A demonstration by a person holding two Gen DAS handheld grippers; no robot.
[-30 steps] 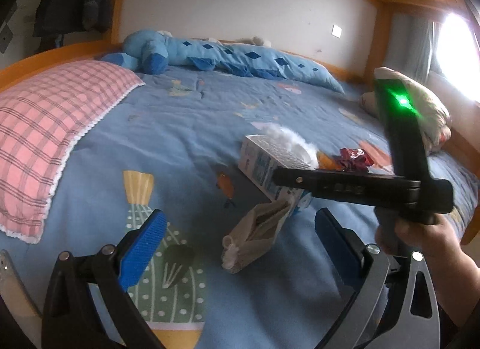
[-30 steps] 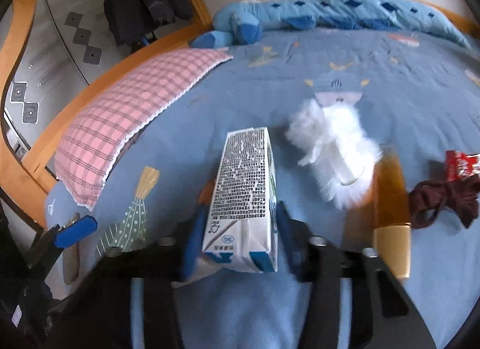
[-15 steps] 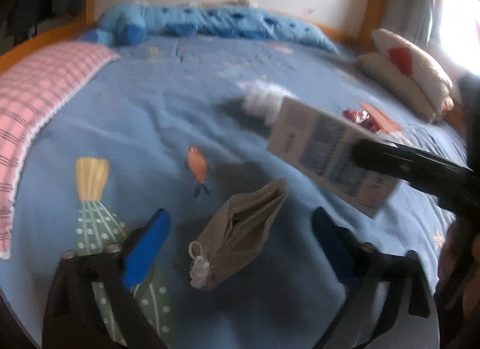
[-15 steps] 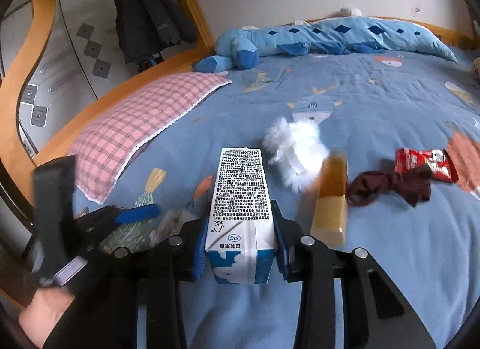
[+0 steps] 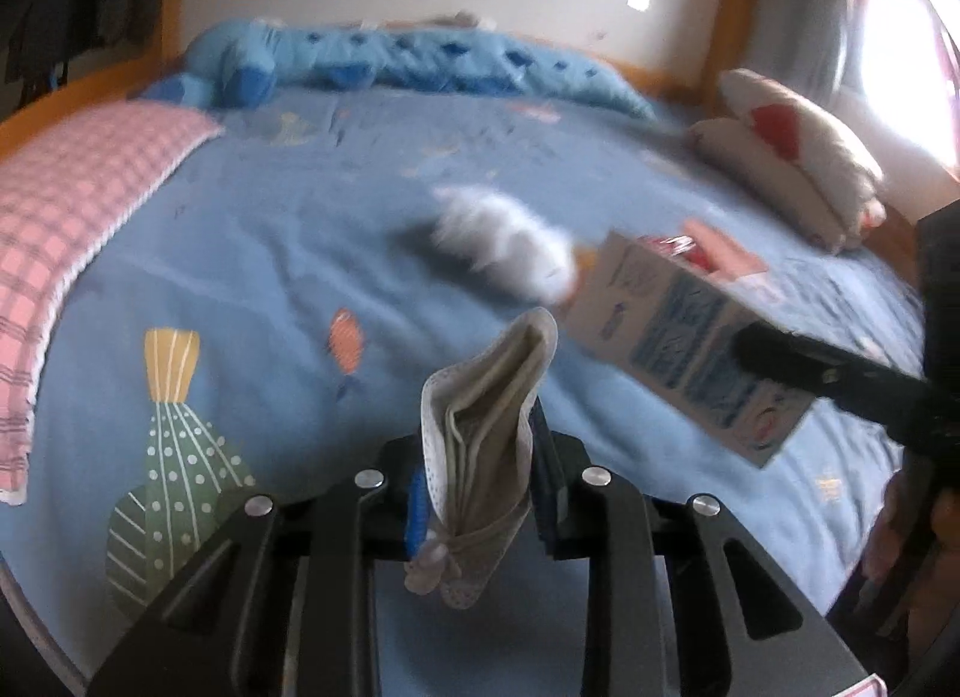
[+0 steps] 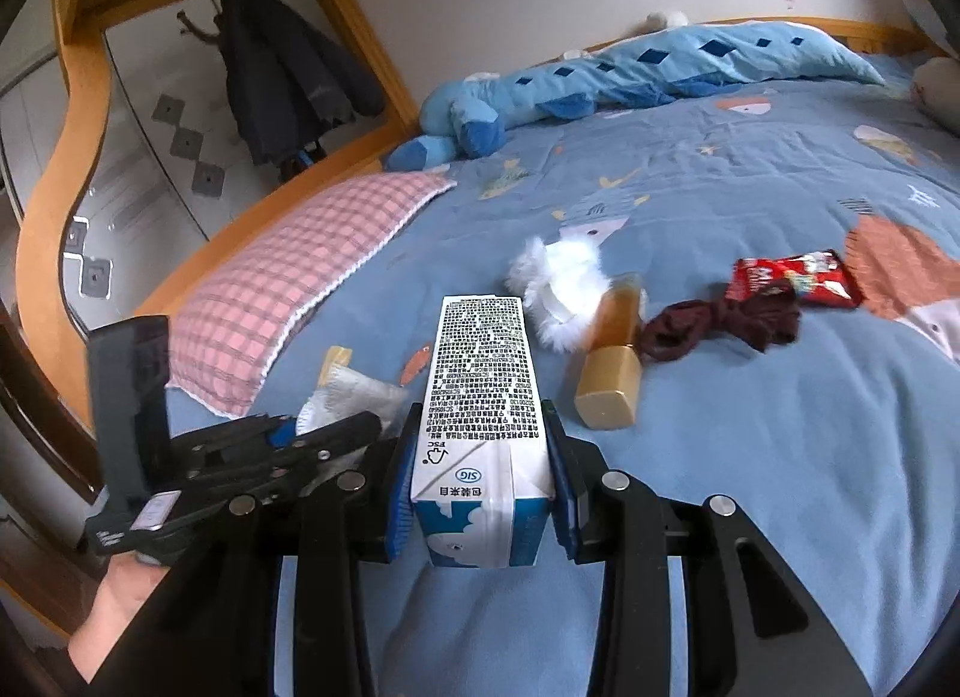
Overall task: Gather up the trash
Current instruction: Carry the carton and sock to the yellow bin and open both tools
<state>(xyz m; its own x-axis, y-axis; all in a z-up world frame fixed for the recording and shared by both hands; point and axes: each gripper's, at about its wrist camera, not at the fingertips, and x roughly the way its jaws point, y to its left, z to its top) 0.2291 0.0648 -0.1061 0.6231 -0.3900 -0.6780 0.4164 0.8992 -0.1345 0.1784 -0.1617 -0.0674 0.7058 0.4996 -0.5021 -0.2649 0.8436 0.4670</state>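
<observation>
Far left of the right wrist view: pink checked pillow [image 6: 300, 283] lies along the wooden bed frame [image 6: 66, 115], on the blue printed bedspread [image 6: 750, 457]. Dark coats [image 6: 282, 79] hang beyond the frame.

Left hand-held gripper [image 5: 477, 493]: jaws closing, blue pads against both sides of a folded beige pouch with a perforated edge [image 5: 486, 427]. The pouch stands between the fingers, lifted off the bedspread, its open end pointing away; folded layers show inside, contents cannot be told. In the right wrist view the same gripper sits low left, a hand [image 6: 114, 619] under it.

Right hand-held gripper [image 6: 483, 487]: jaws narrow, clamped on a white-and-blue milk carton [image 6: 480, 421], printed panel up, top seam toward the camera. Carton closed; whether anything is in it cannot be told. In the left wrist view it hangs above the bedspread, just right of the pouch.

Beyond the carton, on the bedspread: white fluffy item [image 6: 564, 289], touching an amber bottle with a gold cap [image 6: 612, 361] lying on its side, cap toward the camera. Right of the bottle: dark red crumpled cloth [image 6: 720, 325], its far end overlapping a red snack wrapper [image 6: 792, 277].

Rear: long blue plush toy [image 6: 630, 73] along the wall. Far right of the left wrist view: white cushion with red patch [image 5: 798, 157]
</observation>
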